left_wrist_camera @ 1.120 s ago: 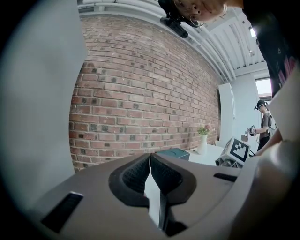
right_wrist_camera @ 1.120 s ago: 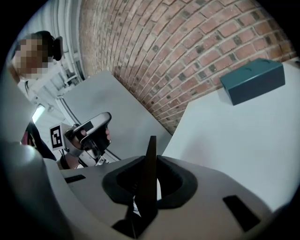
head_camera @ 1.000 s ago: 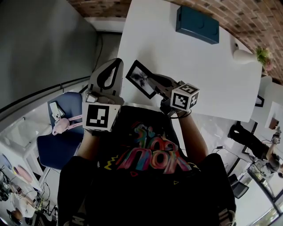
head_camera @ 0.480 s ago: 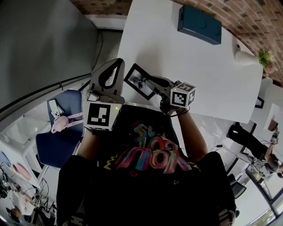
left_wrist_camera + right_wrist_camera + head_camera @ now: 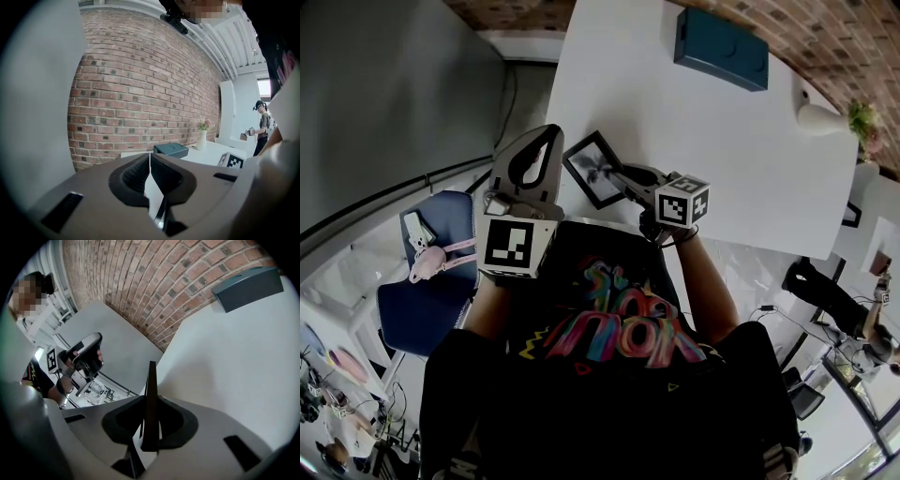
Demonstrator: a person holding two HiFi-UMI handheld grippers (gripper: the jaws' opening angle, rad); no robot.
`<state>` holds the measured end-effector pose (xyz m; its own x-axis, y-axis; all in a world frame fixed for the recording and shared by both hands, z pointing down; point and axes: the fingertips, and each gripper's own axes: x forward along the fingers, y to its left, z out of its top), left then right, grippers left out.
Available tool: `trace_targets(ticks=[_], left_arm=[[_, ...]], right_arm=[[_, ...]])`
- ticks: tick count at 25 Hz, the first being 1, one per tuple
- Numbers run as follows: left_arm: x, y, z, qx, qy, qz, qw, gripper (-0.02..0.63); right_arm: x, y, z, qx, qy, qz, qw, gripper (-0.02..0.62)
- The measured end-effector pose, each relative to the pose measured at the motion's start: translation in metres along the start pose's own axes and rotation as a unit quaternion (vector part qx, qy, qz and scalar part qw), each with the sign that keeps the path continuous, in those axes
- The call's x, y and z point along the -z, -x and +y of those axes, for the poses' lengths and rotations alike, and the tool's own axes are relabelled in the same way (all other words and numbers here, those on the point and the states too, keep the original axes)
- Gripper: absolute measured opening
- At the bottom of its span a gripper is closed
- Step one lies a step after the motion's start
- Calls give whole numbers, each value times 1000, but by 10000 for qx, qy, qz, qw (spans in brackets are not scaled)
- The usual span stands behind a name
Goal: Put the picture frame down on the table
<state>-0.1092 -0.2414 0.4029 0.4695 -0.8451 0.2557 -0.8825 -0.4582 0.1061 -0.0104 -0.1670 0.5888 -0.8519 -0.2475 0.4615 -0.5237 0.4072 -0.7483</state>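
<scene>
The right gripper clamps the edge of the one picture frame, left of centre in the head view, over the single white table's near edge. The left gripper beside it has its jaws together, empty. One teal box and one vase sit upper right.

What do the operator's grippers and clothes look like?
Left gripper and right gripper: pale grey shells, black ribbed pads, each bearing a white cube with black square markers. Person wears a black T-shirt with multicoloured print.
</scene>
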Motion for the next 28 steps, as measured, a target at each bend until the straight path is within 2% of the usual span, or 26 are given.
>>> trace_targets(ticks=[3,7,10,15,21,26,28], left_arm=[[7,2,-2,54,-120,246,9996,29],[4,2,-1,8,-26,95,10000,29],[3,3,-1,-6,-5,57,10000,29],[1,5,0,-43,44,-43,10000,28],[6,10,-2,-7,-50,100,9999,29],[12,16,-2,29,-155,297,9994,29],[11,17,-2,16,-137,249,9996,29]], right_arm=[[4,-1,-6,236,183,112,9995,100],[14,-4,-8,470,620,387,9962,137],[20,-6,-7,482,730,518,9948,160],[21,-7,-7,642,871,527,9927,213],[20,-4,-10,898,1036,428,9896,257],[18,-1,-12,1047,1014,245,9890,268],[16,1,-11,1039,964,159,9898,268]])
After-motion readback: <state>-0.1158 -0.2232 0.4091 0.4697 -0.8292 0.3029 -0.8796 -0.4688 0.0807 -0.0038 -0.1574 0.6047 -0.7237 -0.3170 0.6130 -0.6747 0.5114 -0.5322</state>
